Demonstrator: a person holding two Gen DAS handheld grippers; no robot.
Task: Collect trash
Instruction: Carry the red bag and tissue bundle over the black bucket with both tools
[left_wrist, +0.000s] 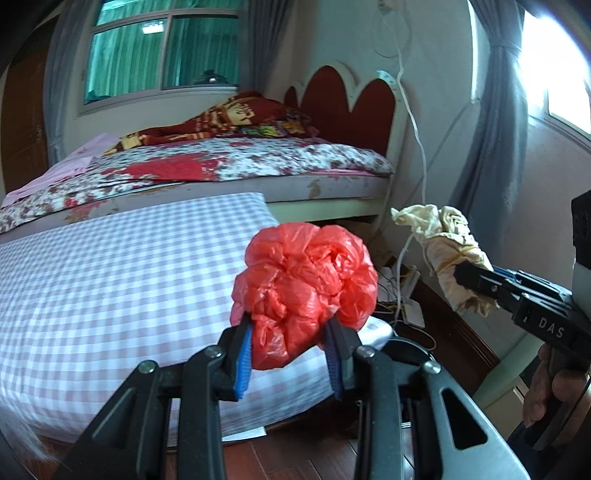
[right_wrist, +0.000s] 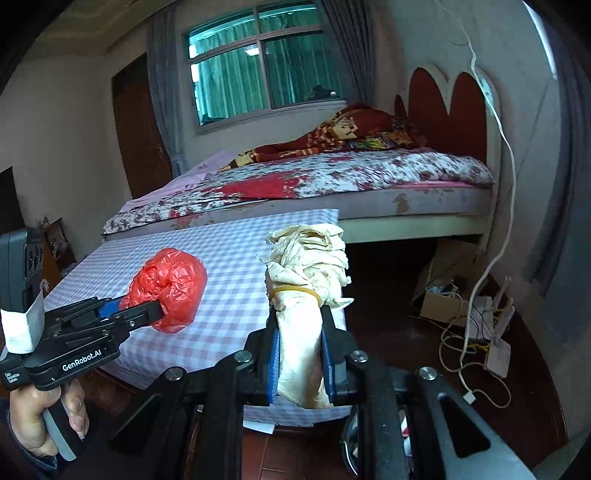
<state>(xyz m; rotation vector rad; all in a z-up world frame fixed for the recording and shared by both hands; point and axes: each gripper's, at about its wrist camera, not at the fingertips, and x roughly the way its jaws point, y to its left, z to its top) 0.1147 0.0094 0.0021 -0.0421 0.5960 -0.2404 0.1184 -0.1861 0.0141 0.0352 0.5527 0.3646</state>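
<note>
Currently left gripper clamps red bag; right gripper clamps cloth roll above checked table.

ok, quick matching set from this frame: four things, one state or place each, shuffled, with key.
1. crumpled red plastic bag
2. rolled cream cloth bundle with a rubber band
3. pink-and-white checked tablecloth
4. white cable

a. hangs down the wall by the headboard
b. clamped in the left gripper
c. covers the table
d. clamped in the right gripper

Pairs: 1-b, 2-d, 3-c, 4-a
</note>
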